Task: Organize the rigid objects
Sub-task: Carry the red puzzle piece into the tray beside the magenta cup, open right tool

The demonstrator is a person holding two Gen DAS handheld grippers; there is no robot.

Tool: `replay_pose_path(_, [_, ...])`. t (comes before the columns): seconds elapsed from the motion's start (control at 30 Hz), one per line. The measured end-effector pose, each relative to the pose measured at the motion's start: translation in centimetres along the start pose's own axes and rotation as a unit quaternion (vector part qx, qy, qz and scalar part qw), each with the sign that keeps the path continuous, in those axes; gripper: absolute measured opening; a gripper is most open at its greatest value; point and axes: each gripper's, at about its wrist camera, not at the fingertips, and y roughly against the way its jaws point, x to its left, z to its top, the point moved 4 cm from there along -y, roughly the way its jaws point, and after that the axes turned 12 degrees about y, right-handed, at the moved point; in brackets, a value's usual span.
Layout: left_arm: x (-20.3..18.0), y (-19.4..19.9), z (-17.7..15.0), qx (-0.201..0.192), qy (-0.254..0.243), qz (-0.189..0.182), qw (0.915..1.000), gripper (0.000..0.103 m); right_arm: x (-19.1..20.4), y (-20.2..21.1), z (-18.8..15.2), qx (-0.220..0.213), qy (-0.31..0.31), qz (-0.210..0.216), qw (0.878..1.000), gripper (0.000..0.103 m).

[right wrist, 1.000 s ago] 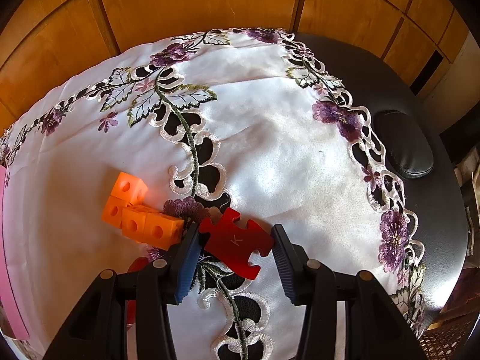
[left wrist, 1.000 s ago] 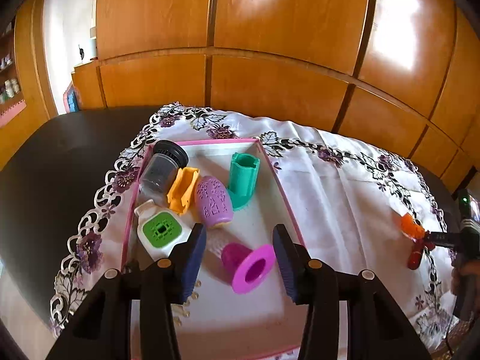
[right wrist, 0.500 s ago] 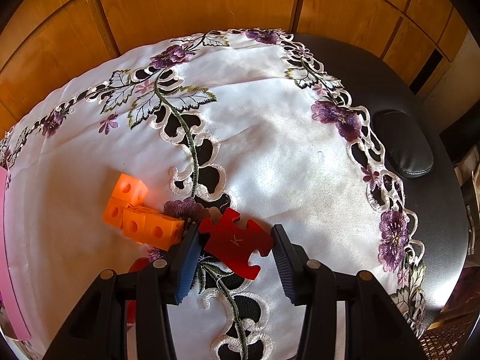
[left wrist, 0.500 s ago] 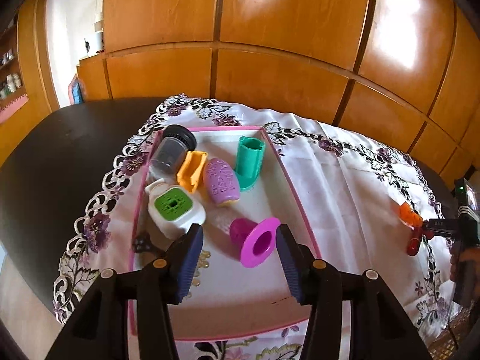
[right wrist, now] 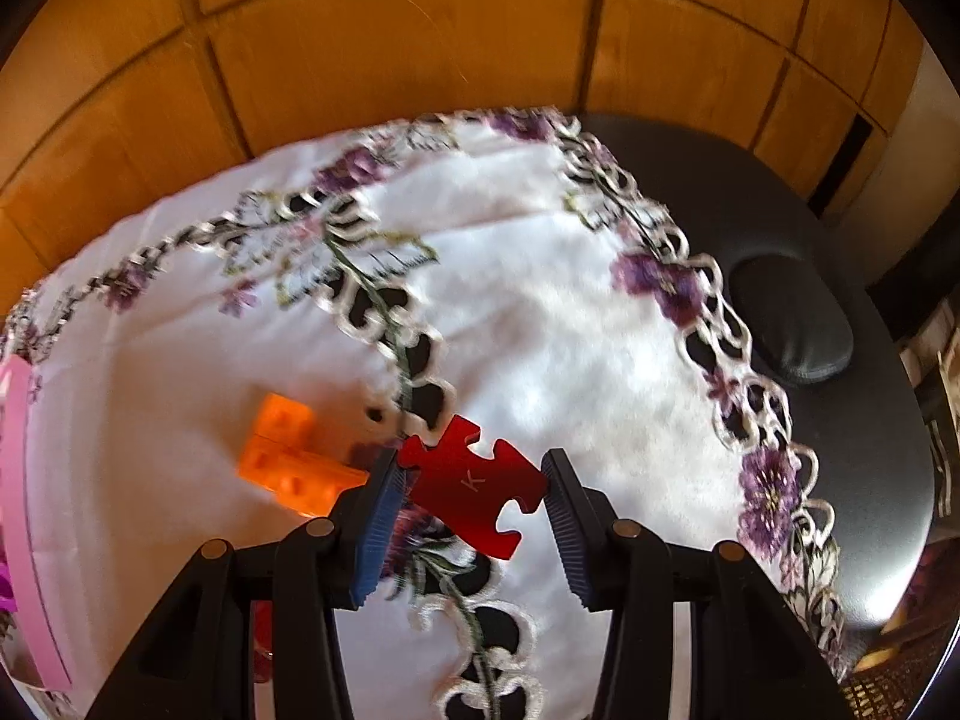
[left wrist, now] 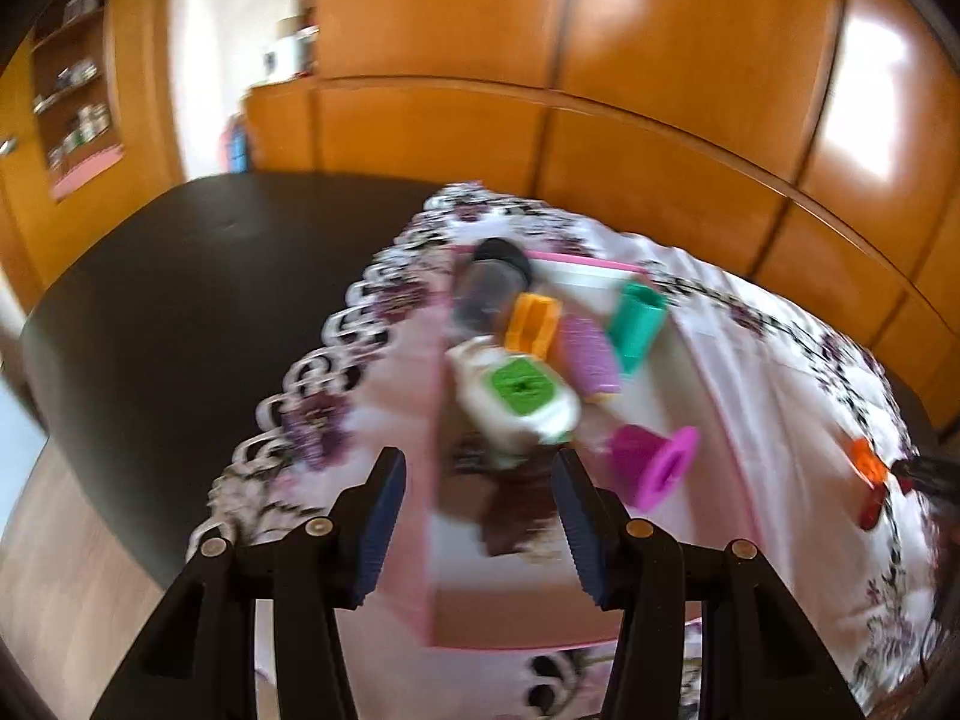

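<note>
A pink tray [left wrist: 432, 480] on the embroidered white cloth holds a grey jar with a black lid [left wrist: 492, 282], an orange piece [left wrist: 531, 330], a purple perforated shell [left wrist: 591, 360], a teal holder [left wrist: 636, 324], a white box with a green square [left wrist: 516, 396], a magenta funnel [left wrist: 657, 468] and a dark brown thing [left wrist: 516, 510]. My left gripper [left wrist: 480, 516] hangs open over the tray's near left rim with nothing between its pads. My right gripper [right wrist: 474, 492] is shut on a red puzzle piece [right wrist: 468, 480]. Joined orange cubes [right wrist: 288, 456] lie on the cloth just to its left.
The cloth [right wrist: 540, 312] covers a dark table [left wrist: 180, 300], with wooden panelling close behind. A black cushion [right wrist: 792, 318] lies at the table's right end. The tray's rim [right wrist: 18, 510] shows at the left edge of the right wrist view. A red object [left wrist: 870, 507] lies beside the cubes [left wrist: 867, 462].
My left gripper has swung left and back, so the tray now sits right of centre and the picture is blurred. The right view has tilted slightly, with the puzzle piece staying between the pads.
</note>
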Motion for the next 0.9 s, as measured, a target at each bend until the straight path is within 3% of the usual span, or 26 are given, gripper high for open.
replay_pose_path(0.17, [2.4,0.4,0.1,-0.006,0.021,0.007,0.9997,0.053,2.5,2.6,0.9,-0.064,0.038,0.058,0.996,0.047])
replay_pose_path(0.23, [2.6,0.6,-0.1,-0.01,0.021,0.007,0.9997,0.062,4.4,3.7,0.9,-0.079,0.064,0.088,0.991,0.047])
replay_pose_path(0.37, [2.9,0.6,-0.1,-0.02,0.024,0.015,0.9994,0.066,10.7,6.5,0.0,-0.098,0.141,0.156,0.973,0.047])
replay_pose_path(0.43, [2.9,0.6,-0.1,-0.02,0.027,0.012,0.9994,0.067,14.4,7.9,-0.8,-0.106,0.183,0.191,0.958,0.047])
replay_pose_path(0.57, [3.2,0.9,-0.1,-0.02,0.034,-0.002,0.9992,0.067,23.1,11.1,-3.3,-0.115,0.278,0.261,0.917,0.047])
replay_pose_path(0.67, [3.6,1.1,0.1,-0.019,0.044,-0.01,0.9988,0.075,28.4,12.5,-5.4,-0.108,0.33,0.301,0.888,0.047])
replay_pose_path(0.8, [4.3,1.3,0.2,-0.019,0.052,-0.01,0.9984,0.075,34.9,11.7,-8.9,-0.052,0.414,0.312,0.854,0.047])
replay_pose_path(0.9, [5.0,1.3,0.1,-0.018,0.058,-0.009,0.9981,0.076,37.9,9.8,-10.0,-0.029,0.448,0.286,0.847,0.047])
